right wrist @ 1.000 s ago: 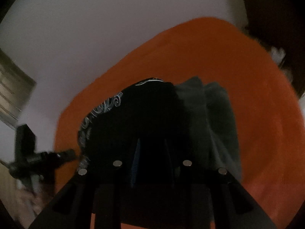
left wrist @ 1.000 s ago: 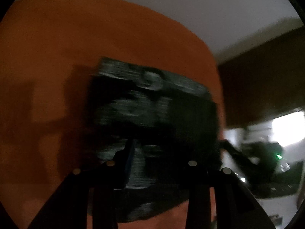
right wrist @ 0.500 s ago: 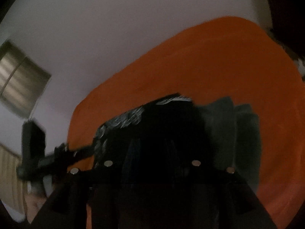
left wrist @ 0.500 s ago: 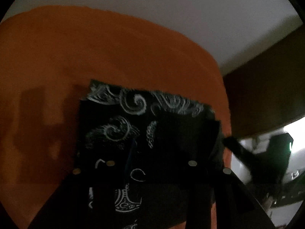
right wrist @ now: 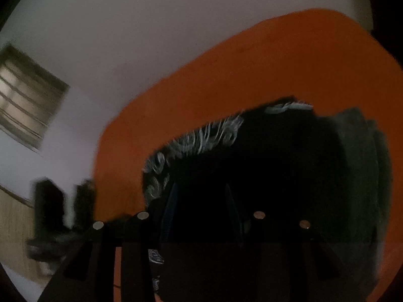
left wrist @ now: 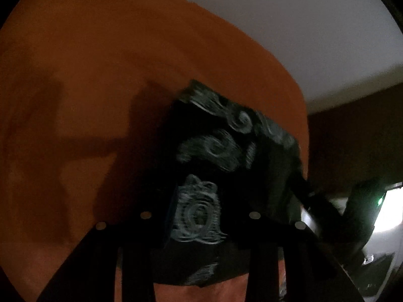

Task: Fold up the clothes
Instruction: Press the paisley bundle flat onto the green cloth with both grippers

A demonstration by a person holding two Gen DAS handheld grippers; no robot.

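A folded black garment [left wrist: 226, 146] with a pale swirl print lies on the orange cover [left wrist: 100, 75]. My left gripper [left wrist: 206, 201] hangs over its near part, jaws apart, and the printed cloth shows in the gap below them. In the right wrist view the same black garment [right wrist: 252, 156] fills the middle. My right gripper [right wrist: 201, 188] stands above it with a gap between its fingers and nothing pinched that I can see. A grey folded garment [right wrist: 357, 163] lies against the black one's right side. Both views are dark and blurred.
The orange cover [right wrist: 277, 63] ends at a pale wall behind. A window with blinds [right wrist: 27, 95] is at the left. A dark blurred device with a green light [left wrist: 365, 201] sits at the right edge of the left wrist view.
In the left wrist view the black garment has slid right and turned. The right gripper's fingers have spread wider, and its view has swung so the window now shows.
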